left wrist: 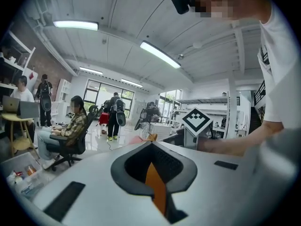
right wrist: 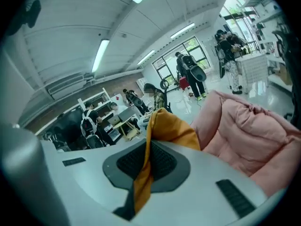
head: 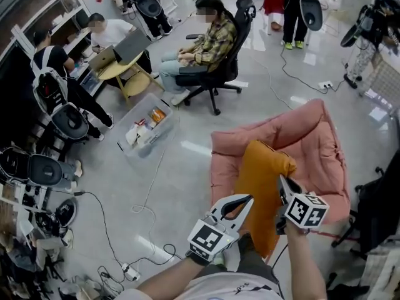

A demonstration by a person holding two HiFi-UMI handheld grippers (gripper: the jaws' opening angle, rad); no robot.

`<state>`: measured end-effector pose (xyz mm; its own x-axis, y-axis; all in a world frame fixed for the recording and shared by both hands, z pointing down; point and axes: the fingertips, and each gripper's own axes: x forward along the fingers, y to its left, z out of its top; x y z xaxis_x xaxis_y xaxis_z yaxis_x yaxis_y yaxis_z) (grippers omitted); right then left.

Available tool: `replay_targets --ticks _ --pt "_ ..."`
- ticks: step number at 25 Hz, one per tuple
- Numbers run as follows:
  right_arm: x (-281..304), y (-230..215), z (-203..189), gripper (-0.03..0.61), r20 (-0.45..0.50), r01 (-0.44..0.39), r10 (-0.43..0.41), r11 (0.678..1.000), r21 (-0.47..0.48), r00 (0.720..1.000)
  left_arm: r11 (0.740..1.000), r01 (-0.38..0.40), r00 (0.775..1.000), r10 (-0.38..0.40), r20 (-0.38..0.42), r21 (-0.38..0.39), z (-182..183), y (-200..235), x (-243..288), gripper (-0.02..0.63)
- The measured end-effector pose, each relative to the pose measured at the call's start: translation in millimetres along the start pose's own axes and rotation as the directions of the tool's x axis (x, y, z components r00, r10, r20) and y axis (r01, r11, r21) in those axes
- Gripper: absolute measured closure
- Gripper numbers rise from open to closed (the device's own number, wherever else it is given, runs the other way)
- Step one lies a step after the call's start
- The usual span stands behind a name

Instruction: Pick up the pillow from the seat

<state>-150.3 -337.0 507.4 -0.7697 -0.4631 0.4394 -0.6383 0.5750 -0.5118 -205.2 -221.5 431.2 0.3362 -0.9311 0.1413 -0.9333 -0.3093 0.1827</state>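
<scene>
An orange pillow point(head: 262, 186) hangs upright in front of me, lifted off the pink cushioned seat point(head: 319, 142), its top corner near the seat's left side. My left gripper point(head: 247, 200) is shut on the pillow's lower left edge. My right gripper point(head: 282, 181) is shut on its right edge. A strip of orange fabric point(left wrist: 156, 188) is pinched in the left gripper point(left wrist: 151, 144), as the left gripper view shows. In the right gripper view the pillow point(right wrist: 171, 126) bunches above the shut right gripper point(right wrist: 149, 140), with the pink seat point(right wrist: 244, 126) behind it.
A clear plastic bin point(head: 147, 127) with packets sits on the floor to the left. A person sits on a black office chair point(head: 215, 74) beyond it. Cables and a power strip point(head: 131, 270) lie at lower left. A dark chair point(head: 381, 208) stands at the right edge.
</scene>
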Motion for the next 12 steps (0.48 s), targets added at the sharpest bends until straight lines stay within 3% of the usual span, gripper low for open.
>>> replay_targets --ticks 6,12 --pt "-26 23 42 0.551 -0.026 0.019 -0.027 0.966 -0.256 0.999 1.000 -0.001 0.999 0.002 0.048 -0.001 31 -8 -4 0.604" --pt "-58 34 66 0.551 -0.004 0.057 -0.063 0.932 -0.359 0.998 0.999 0.039 0.997 -0.038 0.068 -0.016 51 -19 -12 0.603"
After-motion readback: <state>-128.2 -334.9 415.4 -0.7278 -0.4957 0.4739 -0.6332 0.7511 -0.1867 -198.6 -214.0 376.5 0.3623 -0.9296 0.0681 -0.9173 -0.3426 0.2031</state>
